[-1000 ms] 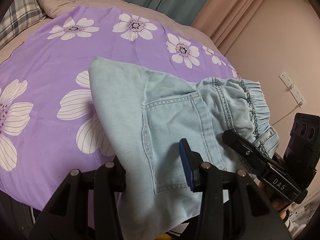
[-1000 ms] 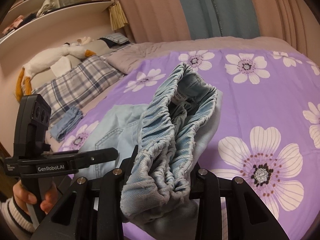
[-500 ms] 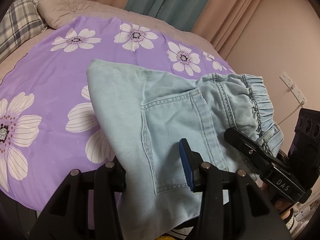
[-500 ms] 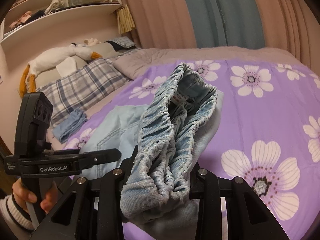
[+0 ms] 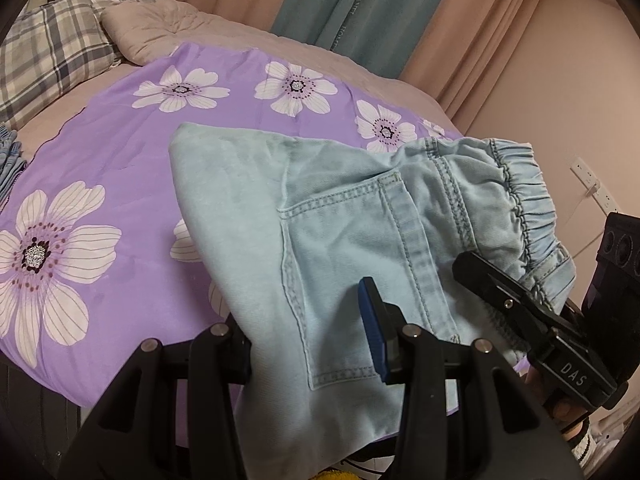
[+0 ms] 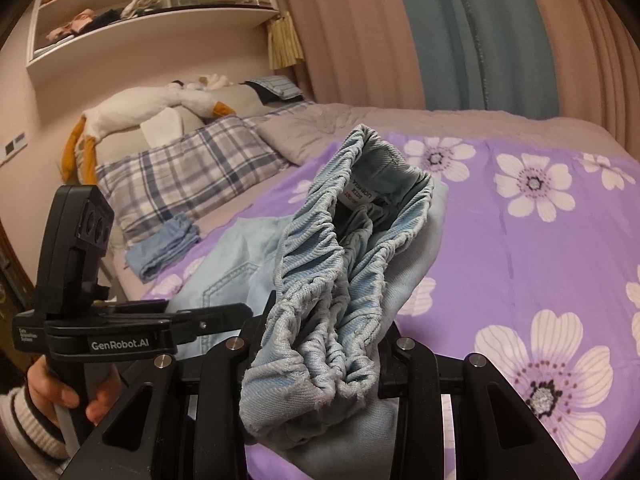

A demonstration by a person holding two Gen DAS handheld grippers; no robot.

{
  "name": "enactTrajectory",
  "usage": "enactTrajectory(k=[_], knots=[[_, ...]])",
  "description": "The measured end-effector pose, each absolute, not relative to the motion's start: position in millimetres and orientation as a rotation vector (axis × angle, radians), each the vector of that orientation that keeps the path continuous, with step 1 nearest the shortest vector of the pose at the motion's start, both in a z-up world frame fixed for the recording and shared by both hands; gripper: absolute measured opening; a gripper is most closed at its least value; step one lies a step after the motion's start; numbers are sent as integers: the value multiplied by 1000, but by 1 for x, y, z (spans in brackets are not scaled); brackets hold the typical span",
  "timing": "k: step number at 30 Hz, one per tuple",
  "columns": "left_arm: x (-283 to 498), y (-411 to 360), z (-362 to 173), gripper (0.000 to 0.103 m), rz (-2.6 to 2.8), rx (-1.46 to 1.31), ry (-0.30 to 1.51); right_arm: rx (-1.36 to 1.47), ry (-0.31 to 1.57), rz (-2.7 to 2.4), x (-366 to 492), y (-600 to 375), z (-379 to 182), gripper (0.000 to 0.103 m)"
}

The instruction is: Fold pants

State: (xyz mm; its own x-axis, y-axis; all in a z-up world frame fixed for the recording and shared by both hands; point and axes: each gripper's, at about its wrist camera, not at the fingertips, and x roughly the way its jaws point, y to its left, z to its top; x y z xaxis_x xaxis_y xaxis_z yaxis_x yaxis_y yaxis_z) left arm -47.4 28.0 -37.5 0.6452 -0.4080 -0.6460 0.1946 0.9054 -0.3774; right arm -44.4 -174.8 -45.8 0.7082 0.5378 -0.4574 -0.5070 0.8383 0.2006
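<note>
Denim pants (image 5: 340, 216) (waistband gathered) clamped in both tongs; shelf (image 6: 160, 12) holds clothes.

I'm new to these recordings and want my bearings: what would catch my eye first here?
The light blue denim pants, lifted at the near edge of the bed, dominate both views. The left gripper clamps the pocket side, and the right gripper has its jaws closed on the bunched elastic waistband. Beneath them spreads a purple bedspread with big white flowers.

"GenRobot.AI" on left tool (image 6: 240, 316); "DAS" on right tool (image 5: 476, 276).
</note>
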Motion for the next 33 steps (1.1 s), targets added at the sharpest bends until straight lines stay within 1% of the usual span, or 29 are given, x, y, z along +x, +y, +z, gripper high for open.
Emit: enactTrajectory(k=[11, 33], knots=[[-50, 26, -36, 42, -362, -292, 790, 51, 518, 577, -46, -175, -42, 37], [-20, 21, -30, 42, -361, -262, 776, 58, 510, 569, -34, -178, -41, 37]])
